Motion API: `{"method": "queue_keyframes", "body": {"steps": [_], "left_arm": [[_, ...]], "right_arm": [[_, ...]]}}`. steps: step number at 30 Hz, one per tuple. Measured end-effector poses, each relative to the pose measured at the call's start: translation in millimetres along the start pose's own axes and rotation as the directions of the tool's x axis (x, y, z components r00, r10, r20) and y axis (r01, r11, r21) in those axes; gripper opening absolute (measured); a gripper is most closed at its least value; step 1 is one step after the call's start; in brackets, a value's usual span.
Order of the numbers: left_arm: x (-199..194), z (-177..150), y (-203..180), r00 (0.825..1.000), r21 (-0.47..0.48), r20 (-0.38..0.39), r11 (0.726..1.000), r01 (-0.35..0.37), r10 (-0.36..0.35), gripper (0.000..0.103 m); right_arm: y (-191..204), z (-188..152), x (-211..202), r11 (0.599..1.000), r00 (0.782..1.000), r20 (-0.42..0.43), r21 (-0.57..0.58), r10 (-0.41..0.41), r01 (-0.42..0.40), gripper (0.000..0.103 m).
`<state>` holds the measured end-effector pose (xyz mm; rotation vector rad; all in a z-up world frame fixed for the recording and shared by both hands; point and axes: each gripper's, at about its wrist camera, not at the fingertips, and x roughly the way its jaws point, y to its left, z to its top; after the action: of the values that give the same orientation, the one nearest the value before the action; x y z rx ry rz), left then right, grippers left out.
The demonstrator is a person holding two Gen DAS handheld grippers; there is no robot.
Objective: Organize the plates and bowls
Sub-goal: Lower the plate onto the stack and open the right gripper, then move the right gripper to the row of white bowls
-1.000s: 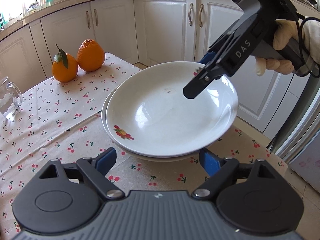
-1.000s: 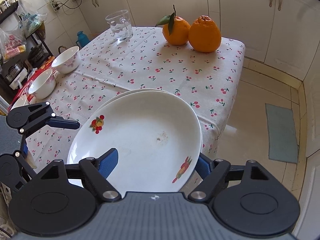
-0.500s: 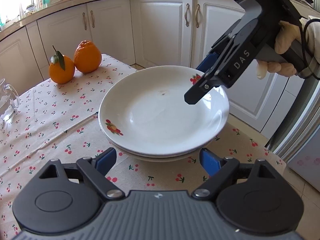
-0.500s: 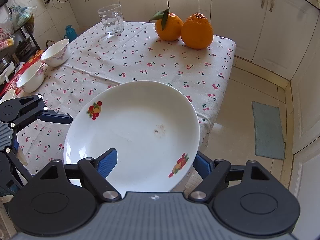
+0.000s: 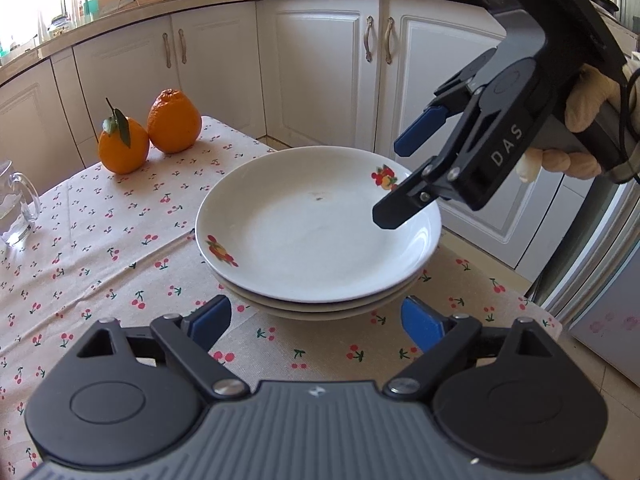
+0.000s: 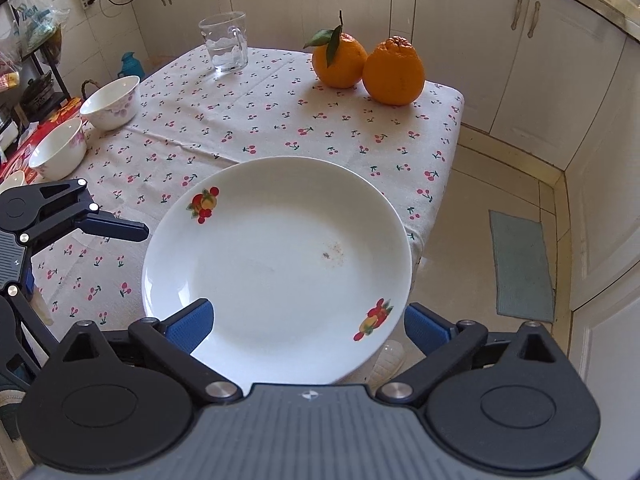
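A stack of white plates with fruit prints [image 5: 316,236] sits on the cherry-print tablecloth near the table's corner; only the top plate [image 6: 280,260] shows in the right wrist view. My right gripper [image 5: 390,184] hovers just above the plate's right rim, open and empty, apart from the plate. My left gripper [image 5: 316,318] is open and empty just in front of the stack; one of its fingers [image 6: 116,228] shows left of the plate. Two white bowls [image 6: 110,102] [image 6: 60,152] stand at the table's far left edge.
Two oranges [image 5: 150,132] stand at the table's back. A glass mug [image 6: 226,42] holds water beside them. White cabinets [image 5: 320,64] surround the table. The plates slightly overhang the table edge above the tiled floor [image 6: 492,184].
The top plate was lowered onto the stack and levelled. My right gripper let go of it and lifted away above the rim. The left gripper drew back a little.
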<state>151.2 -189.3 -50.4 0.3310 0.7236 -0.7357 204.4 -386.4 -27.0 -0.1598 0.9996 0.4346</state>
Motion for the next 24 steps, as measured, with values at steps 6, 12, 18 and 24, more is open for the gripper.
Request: {"method": "queue_keyframes", "body": {"steps": [6,12,18,24], "left_arm": [[-22.4,-4.7,-0.1,0.999,0.015,0.044,1.0,-0.022,0.021,0.093],[-59.3,-21.1,8.4,0.994,0.006,0.099,0.999,-0.048,0.047,0.096],[-102.5,-46.5,28.0,0.989,-0.042,0.137,0.998,-0.047,0.052,0.099],[-151.9,-82.4,51.4,0.984,-0.086,0.164,0.995,-0.059,0.073,0.1]], "right_arm": [[31.9,-4.7,-9.4,0.999,0.998,0.052,-0.018,-0.032,0.033,0.103],[73.7,-7.3,-21.7,0.997,0.99,0.114,-0.019,-0.078,0.08,0.103],[123.5,-11.3,-29.7,0.99,0.974,0.182,-0.005,-0.137,0.141,0.103],[180.2,-9.8,-27.1,0.99,0.964,0.229,0.011,-0.137,0.138,0.103]]}}
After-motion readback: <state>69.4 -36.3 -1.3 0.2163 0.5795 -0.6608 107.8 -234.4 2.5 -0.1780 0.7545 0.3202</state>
